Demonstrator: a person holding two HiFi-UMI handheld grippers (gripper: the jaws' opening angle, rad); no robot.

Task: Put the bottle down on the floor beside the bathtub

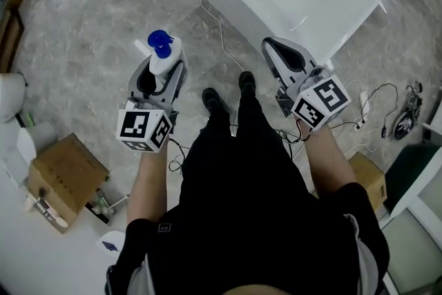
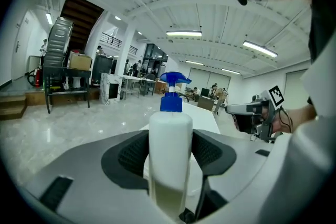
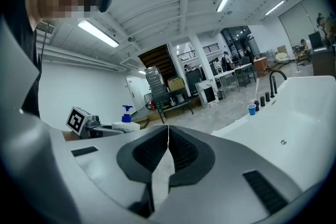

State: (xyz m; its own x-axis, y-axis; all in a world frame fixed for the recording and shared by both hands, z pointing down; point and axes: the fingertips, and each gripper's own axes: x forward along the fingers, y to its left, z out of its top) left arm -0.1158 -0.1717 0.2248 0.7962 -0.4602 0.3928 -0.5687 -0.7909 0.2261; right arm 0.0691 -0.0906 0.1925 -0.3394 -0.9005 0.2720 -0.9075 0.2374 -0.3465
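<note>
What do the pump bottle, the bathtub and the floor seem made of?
Bottle: probably plastic, matte white, translucent near its base; blue pump glossier.
Bathtub: glossy white, perhaps acrylic or enamel, catching highlights.
Floor: polished grey veined stone or tile, reflecting lights.

Nothing legible for you here. Left cube (image 1: pixel 143 129) and right cube (image 1: pixel 320 103): black-and-white square patterns only, no letters or digits. Bottle (image 2: pixel 170 155): plain white side faces your left gripper view. Cardboard box (image 1: pixel 65 179) on your left: faint dark marks, too small to read.
</note>
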